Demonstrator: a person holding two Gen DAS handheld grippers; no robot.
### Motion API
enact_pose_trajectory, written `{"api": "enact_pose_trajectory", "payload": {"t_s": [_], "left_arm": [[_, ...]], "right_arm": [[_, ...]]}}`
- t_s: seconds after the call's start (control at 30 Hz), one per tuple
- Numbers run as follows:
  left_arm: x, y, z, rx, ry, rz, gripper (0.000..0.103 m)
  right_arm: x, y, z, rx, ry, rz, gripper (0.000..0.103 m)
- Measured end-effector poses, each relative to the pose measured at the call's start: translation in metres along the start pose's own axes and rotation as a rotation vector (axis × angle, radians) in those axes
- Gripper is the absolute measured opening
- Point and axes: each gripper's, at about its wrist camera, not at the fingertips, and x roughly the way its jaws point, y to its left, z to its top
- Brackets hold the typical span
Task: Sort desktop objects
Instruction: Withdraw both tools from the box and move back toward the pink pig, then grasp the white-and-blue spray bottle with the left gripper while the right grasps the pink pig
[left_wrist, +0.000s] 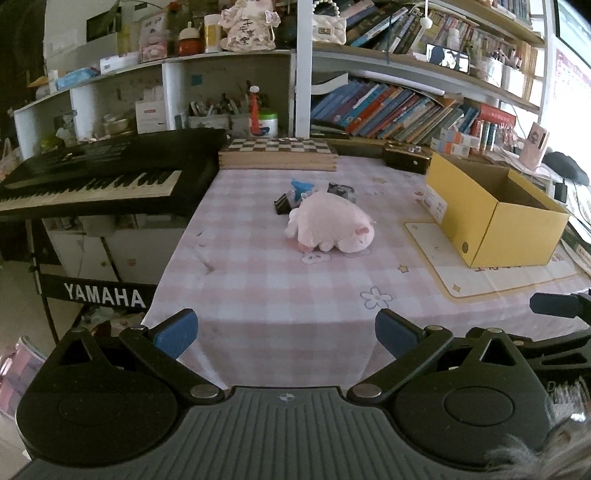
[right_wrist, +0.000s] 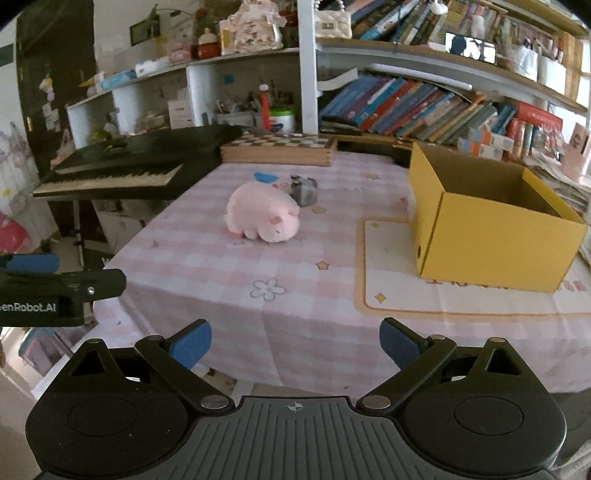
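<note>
The right tool (right_wrist: 295, 341) hovers at the desk's (right_wrist: 295, 314) near edge, blue pads spread apart and empty. Mid-desk lies a pink plush pig (right_wrist: 261, 217); behind it a small grey object (right_wrist: 303, 190), perhaps a clip. An open yellow cardboard box (right_wrist: 491, 225) stands toward the right edge.

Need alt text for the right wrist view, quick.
A pink plush pig lies on a checked tablecloth, an open yellow box to its right. The right hand-held gripper is open and empty in the foreground.

"YAMAHA" on keyboard stand banner (left_wrist: 103, 296); "enRobot.AI" on left gripper (right_wrist: 33, 264) body.
</note>
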Motion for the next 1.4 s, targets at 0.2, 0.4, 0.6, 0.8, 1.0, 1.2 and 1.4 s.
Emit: {"api": "enact_pose_trajectory", "payload": {"t_s": [0.2,0.4,0.6,0.8,1.0,1.2,1.4], "left_arm": [[0.008,0.002,0.003,0.005,0.006,-0.003,0.103],[0.024,0.004,0.013,-0.006,0.009,0.003,0.103],[0.049,0.007,0.033,-0.027,0.008,0.027,0.103],[0.079,0.009,0.057,-0.053,0.020,0.057,0.103],[0.105,0.011,0.078,-0.081,0.046,0.094,0.103],[0.123,0.016,0.095,-0.106,0.059,0.140,0.103],[0.138,0.021,0.106,-0.125,0.077,0.176,0.103]], "right_arm": [[0.012,0.002,0.007,-0.013,0.006,0.017,0.099],[0.031,0.003,0.020,-0.042,0.013,0.053,0.099],[0.065,0.001,0.043,-0.071,0.025,0.099,0.099],[0.102,-0.002,0.067,-0.114,0.053,0.167,0.099],[0.138,-0.004,0.091,-0.176,0.042,0.212,0.098],[0.178,0.001,0.113,-0.273,0.036,0.245,0.098],[0.214,0.010,0.125,-0.359,0.047,0.268,0.095]]}}
